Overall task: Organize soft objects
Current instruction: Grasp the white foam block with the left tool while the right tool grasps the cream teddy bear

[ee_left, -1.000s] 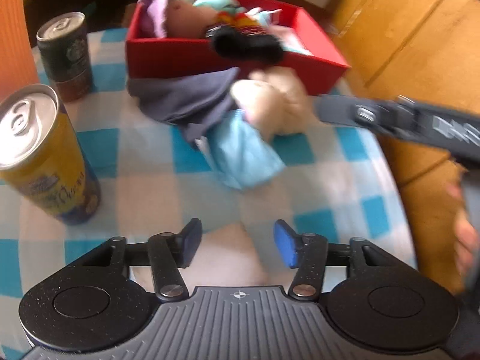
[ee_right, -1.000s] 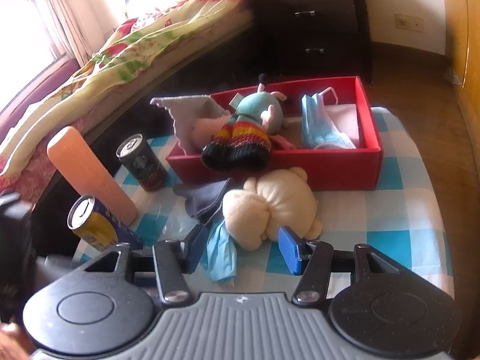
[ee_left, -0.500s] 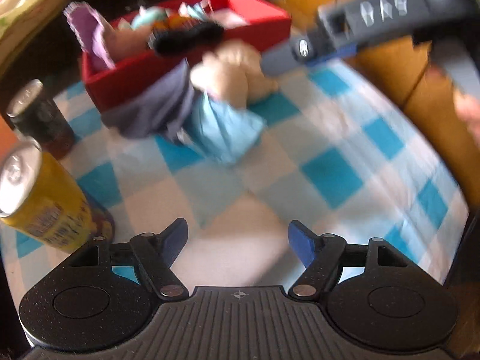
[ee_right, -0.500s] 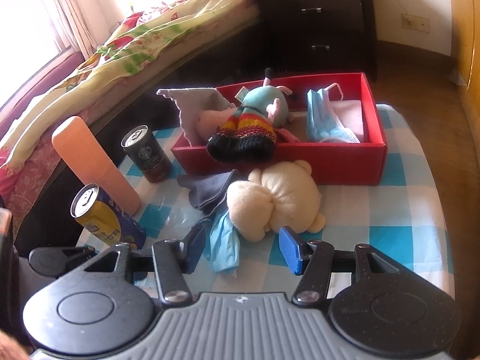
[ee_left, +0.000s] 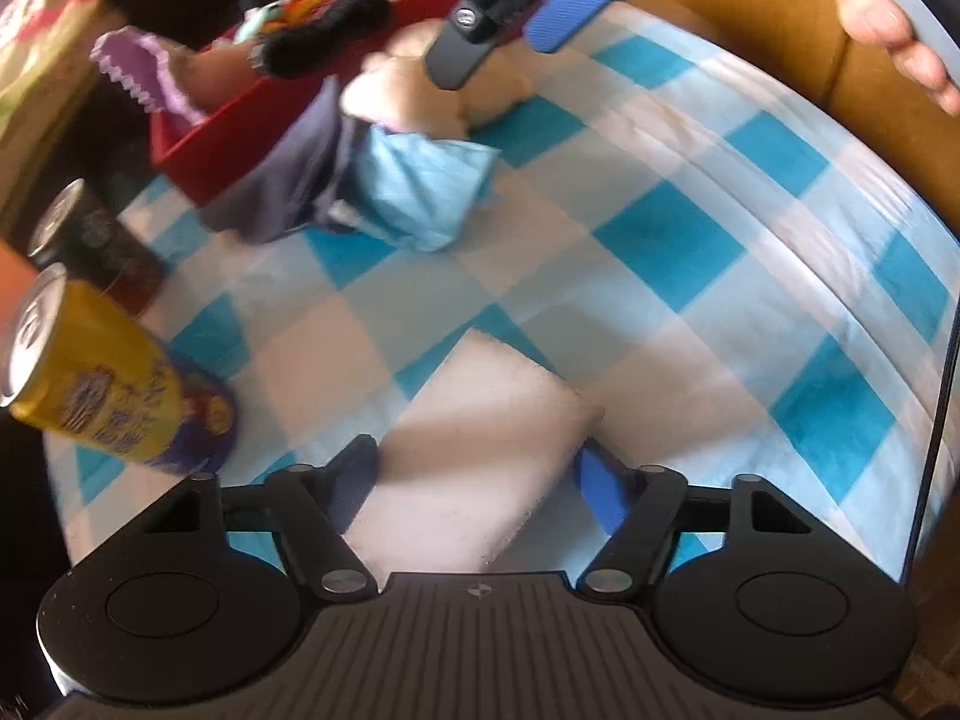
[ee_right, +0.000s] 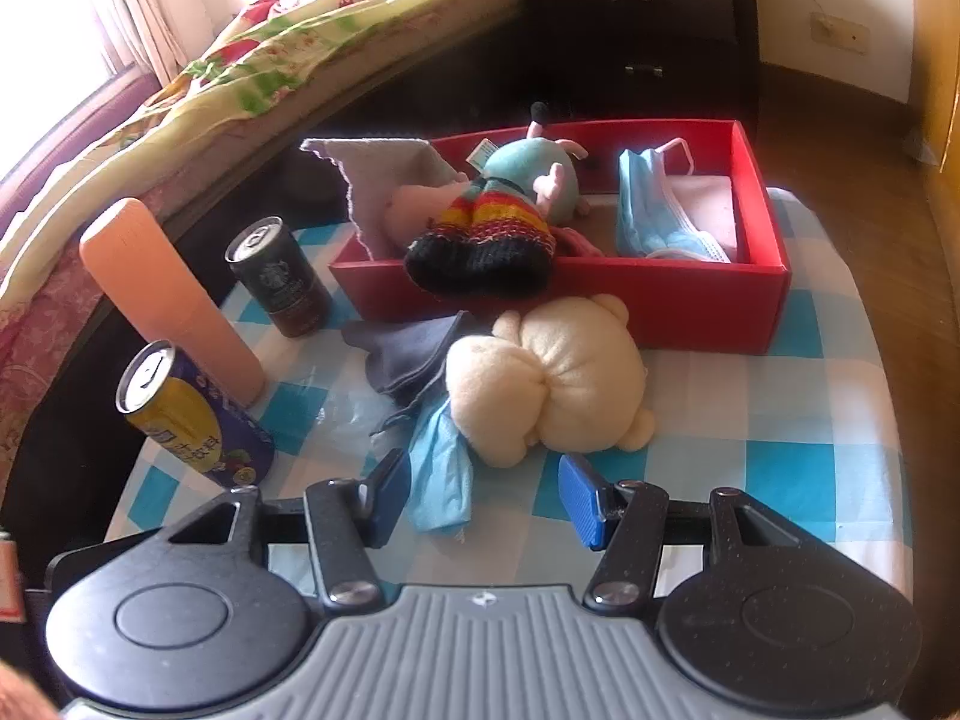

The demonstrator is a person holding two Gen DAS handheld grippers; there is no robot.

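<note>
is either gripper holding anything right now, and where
Right gripper: nothing. Left gripper: its jaws have just been closing around the white pad, at its near end; whether they grip it yet cannot be told.

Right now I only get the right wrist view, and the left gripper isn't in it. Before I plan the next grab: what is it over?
Observer: The left gripper straddles a white pad on the checked cloth. Its jaws have just been closing, with the pad between them.
Operator: Lifted yet?
Observer: Not that I can see. The pad looks flat on the cloth.
Operator: Where's my gripper from there?
Observer: The right gripper hangs above the cream plush, open, with nothing in it.
</note>
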